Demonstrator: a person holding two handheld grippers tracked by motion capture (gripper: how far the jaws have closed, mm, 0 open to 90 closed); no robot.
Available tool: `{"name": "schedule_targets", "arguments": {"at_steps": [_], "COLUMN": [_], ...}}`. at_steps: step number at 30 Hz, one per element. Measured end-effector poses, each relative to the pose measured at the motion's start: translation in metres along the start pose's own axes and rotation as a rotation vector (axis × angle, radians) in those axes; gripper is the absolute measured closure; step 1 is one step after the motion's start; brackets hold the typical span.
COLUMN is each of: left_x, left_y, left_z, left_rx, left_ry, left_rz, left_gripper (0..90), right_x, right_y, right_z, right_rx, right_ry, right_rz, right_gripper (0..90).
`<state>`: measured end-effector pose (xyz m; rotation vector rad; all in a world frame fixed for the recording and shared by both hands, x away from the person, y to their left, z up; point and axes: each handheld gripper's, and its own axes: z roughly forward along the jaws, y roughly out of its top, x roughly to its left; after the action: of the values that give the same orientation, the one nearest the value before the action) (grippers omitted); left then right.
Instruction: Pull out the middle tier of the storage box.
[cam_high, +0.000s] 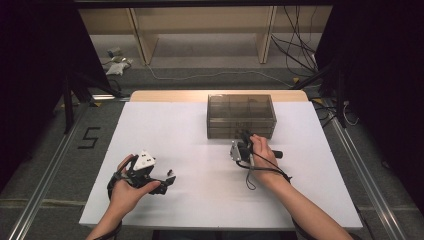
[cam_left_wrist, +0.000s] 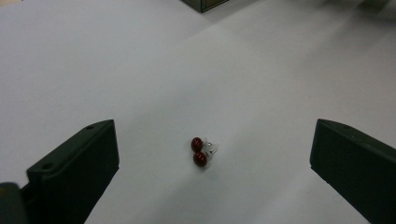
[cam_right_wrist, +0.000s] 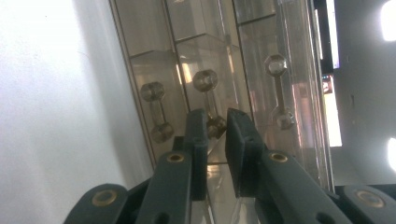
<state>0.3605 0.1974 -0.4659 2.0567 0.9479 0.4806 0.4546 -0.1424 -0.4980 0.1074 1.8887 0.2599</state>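
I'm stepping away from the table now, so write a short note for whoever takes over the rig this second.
Left claw: open, low over the white table, with a pair of red stud earrings lying on it between the jaws, untouched.
Right claw: jaws nearly closed at the middle drawer handle on the front of the smoky clear drawer box; whether it grips is unclear.
Done: both claws in position.
Left: probably open the drawer, pick up the earrings, put them inside.
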Motion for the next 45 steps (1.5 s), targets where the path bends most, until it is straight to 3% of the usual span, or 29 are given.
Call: {"name": "schedule_targets", "arguments": {"at_steps": [25,26,27,28,30,31,32,33,35,39,45], "left_x": [-0.001,-0.001,-0.001,-0.001,-0.002,-0.002,-0.002,-0.002,-0.002,-0.003,-0.004], "left_y": [0.0,0.0,0.0,0.0,0.0,0.0,0.0,0.0,0.0,0.001,0.001], "left_z": [0.0,0.0,-0.001,-0.001,-0.001,-0.001,-0.001,-0.001,-0.001,-0.001,0.0], "left_rx": [0.001,0.0,-0.002,-0.002,-0.003,-0.001,-0.004,-0.004,-0.004,0.001,-0.003], "left_ry": [0.006,0.004,0.004,0.004,0.005,0.004,0.007,0.007,0.007,0.008,0.01], "left_rz": [0.007,0.008,0.007,0.009,0.011,0.014,0.012,0.012,0.013,0.021,0.02], "left_gripper": [1.4,1.4,1.4,1.6,1.6,1.6,1.6,1.6,1.9,2.2,2.3], "right_x": [0.001,0.002,0.001,-0.003,-0.006,-0.01,-0.018,-0.022,-0.028,-0.039,-0.052], "right_y": [0.006,0.007,0.008,0.007,0.007,0.005,-0.001,-0.005,-0.012,-0.023,-0.033], "right_z": [-0.011,-0.014,-0.016,-0.018,-0.019,-0.02,-0.02,-0.02,-0.022,-0.022,-0.016], "right_rx": [0.045,0.035,0.041,0.04,0.034,0.047,0.043,0.037,0.048,0.056,0.069], "right_ry": [0.021,0.017,0.026,0.068,0.077,0.102,0.167,0.206,0.234,0.249,0.28], "right_rz": [0.009,0.015,0.007,0.042,0.048,0.036,0.069,0.068,0.051,0.051,0.007], "right_gripper": [79.4,74.9,69.5,63.8,60.2,56.2,51.6,49.5,49.1,50.1,52.3]}}
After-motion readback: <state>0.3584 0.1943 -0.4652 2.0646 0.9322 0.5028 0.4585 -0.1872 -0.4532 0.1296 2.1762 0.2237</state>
